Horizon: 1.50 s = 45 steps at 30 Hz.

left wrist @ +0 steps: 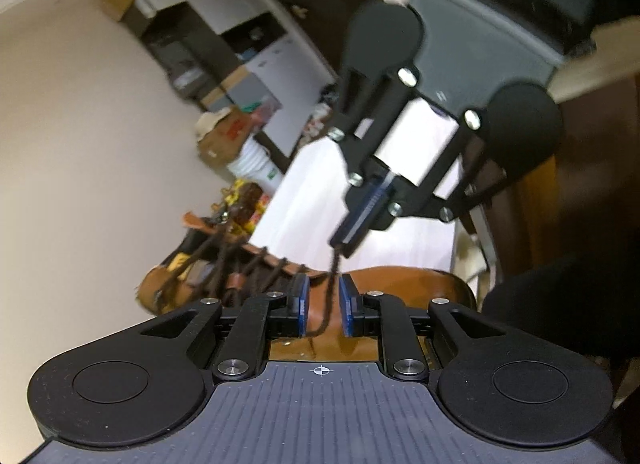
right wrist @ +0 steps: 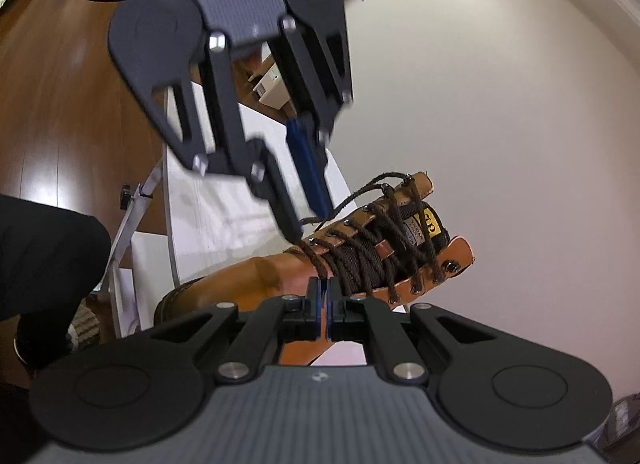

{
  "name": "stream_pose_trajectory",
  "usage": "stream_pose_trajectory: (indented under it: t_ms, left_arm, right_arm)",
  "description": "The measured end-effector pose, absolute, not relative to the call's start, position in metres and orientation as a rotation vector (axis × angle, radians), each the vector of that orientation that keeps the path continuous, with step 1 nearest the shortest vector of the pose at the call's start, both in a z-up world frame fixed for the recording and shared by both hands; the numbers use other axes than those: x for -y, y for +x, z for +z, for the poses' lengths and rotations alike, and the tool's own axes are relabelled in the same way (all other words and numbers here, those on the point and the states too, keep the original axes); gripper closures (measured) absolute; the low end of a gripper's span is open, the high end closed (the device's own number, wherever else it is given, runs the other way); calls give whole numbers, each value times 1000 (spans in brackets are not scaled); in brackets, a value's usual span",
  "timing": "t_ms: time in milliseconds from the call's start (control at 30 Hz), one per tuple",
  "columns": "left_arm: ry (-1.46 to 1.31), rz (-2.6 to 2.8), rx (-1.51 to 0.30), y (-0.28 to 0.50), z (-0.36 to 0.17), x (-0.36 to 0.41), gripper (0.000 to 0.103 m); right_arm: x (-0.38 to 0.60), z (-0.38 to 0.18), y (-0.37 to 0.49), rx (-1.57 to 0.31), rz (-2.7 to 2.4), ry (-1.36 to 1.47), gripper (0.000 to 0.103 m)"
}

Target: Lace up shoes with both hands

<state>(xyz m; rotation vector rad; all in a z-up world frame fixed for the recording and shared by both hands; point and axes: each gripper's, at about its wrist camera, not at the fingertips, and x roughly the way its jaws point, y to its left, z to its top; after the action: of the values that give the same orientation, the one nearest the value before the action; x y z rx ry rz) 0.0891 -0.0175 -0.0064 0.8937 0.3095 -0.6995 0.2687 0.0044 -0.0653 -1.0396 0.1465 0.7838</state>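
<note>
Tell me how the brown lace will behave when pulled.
Probably floppy: the brown lace hangs slack and curved from the right gripper. Its coarse braid likely resists slipping. Threaded through the eyelets, it may drag the boot if tugged hard.

One tan leather lace-up boot (right wrist: 260,280), one dark brown braided lace (left wrist: 332,292), and two black two-finger grippers (left wrist: 323,306) (right wrist: 323,304).

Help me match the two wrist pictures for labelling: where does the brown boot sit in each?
Left wrist: brown boot low centre, with its laced part running left.
Right wrist: brown boot centre to right, toe toward lower left.
Shared landmark: the white tabletop behind the boot.
</note>
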Motion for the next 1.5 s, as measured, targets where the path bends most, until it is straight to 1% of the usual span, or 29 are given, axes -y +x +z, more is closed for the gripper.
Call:
stream_pose_trajectory:
  t_ms: [100,133,167,233,267,333,467,533,633,700,800,967,1267,1367,1433,1500]
  left_arm:
    - [900,-711,-311,93,-12,22,84]
    - [893,-721,-323,95,-14,23,93]
    - [878,-720,-327,97,-15,22,100]
    - [848,-696,-339,100,-14,20,100]
    - [802,-658,-350,104,-12,13,100]
    - [777,-629,-348,104,-9,7,100]
    - [723,-537,-361,106,2,-16,100]
    - [715,-515,-365,106,5,-20,100]
    - [658,-482,-373,109,11,-30,100]
    - [632,-471,-375,109,14,-31,100]
    - [619,-448,-364,107,18,-32,100]
    - [619,-382,-343,102,25,-20,100]
    - [664,-318,-315,108,43,-4,99]
    - [662,-316,-310,113,45,-4,99]
    - [663,-318,-306,118,45,-3,99]
    - [666,-325,-298,124,42,-1,99]
  right_arm:
    - [-3,-67,268,-136,789,-1057,100]
    - [-3,-67,267,-134,790,-1060,100]
    - [-3,-68,267,-132,789,-1059,100]
    - [-2,-68,268,-127,789,-1046,100]
    - [0,-69,270,-138,787,-1028,97]
    - [4,-72,275,-182,781,-1002,96]
    - [23,-83,298,-365,791,-900,96]
    - [38,-86,315,-512,832,-773,96]
    - [53,-95,325,-618,912,-626,96]
    - [59,-99,331,-648,961,-543,96]
    - [60,-99,334,-651,1009,-452,96]
    - [49,-104,327,-627,1026,-397,97]
    - [-24,-122,327,-533,1069,-285,95]
    - [-32,-115,329,-536,1089,-269,95]
    - [-22,-102,328,-487,1043,-249,95]
    - [-5,-83,329,-396,911,-230,94]
